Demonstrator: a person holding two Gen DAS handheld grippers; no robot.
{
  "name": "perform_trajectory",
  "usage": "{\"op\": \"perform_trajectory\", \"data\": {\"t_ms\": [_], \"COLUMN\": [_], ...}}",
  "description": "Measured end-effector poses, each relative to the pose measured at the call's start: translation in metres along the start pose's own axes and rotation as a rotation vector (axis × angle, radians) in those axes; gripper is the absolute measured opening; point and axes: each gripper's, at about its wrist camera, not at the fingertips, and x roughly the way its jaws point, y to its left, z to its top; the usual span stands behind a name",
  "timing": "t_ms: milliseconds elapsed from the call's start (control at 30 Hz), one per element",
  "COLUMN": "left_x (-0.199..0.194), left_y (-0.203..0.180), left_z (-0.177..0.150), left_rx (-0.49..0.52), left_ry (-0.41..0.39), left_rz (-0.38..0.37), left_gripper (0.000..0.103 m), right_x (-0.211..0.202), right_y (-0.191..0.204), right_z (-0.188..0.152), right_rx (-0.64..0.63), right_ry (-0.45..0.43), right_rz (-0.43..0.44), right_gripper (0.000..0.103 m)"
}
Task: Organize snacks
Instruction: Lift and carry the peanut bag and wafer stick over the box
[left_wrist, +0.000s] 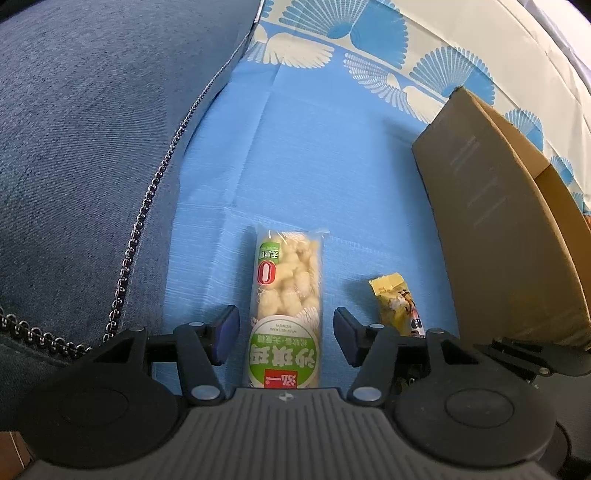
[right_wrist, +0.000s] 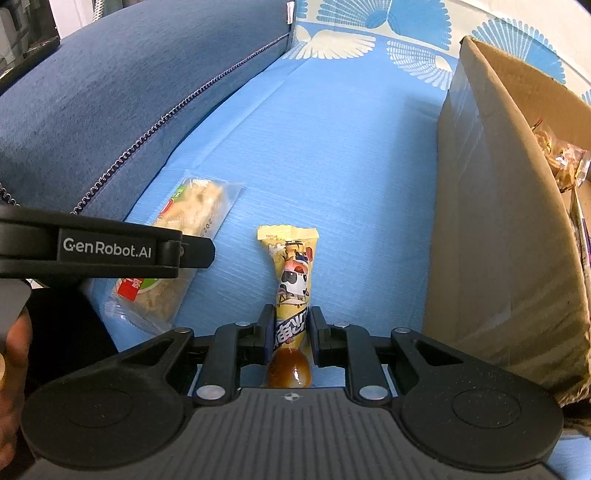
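Note:
A long clear pack of pale puffed snack with a green label (left_wrist: 286, 306) lies on the blue cloth (left_wrist: 314, 166). My left gripper (left_wrist: 286, 334) is open, its fingers on either side of the pack and apart from it. A small yellow snack pack with a cartoon print (right_wrist: 293, 280) lies to the right; it also shows in the left wrist view (left_wrist: 397, 304). My right gripper (right_wrist: 290, 330) is shut on the yellow pack near its lower end. The puffed snack pack also shows in the right wrist view (right_wrist: 177, 254), partly behind the left gripper's body.
An open cardboard box (right_wrist: 498, 221) stands at the right, with several snack packs inside (right_wrist: 561, 158); it also shows in the left wrist view (left_wrist: 498, 221). A dark blue cushion (left_wrist: 81, 147) with a beaded seam borders the cloth on the left.

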Motion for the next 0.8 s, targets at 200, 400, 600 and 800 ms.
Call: {"op": "perform_trajectory", "data": {"t_ms": [200, 400, 600, 800], "left_x": [0.003, 0.007, 0.002, -0.019], "left_y": [-0.008, -0.017, -0.025, -0.017], "left_z": [0.000, -0.003, -0.006, -0.006], "left_rx": [0.043, 0.090, 0.119, 0.093], "left_ry": [0.005, -0.017, -0.079, -0.200], "left_rz": [0.024, 0.065, 0.065, -0.001], "left_gripper": [0.062, 0.041, 0.040, 0.040], "right_x": [-0.002, -0.017, -0.032, -0.060], "right_y": [-0.001, -0.003, -0.004, -0.019], "right_z": [0.001, 0.006, 0.008, 0.015], "right_rx": [-0.007, -0.002, 0.016, 0.071], "right_ry": [-0.023, -0.086, -0.140, -0.225], "right_rz": [0.004, 0.025, 0.047, 0.079], "right_gripper": [0.015, 0.014, 0.014, 0.014]}}
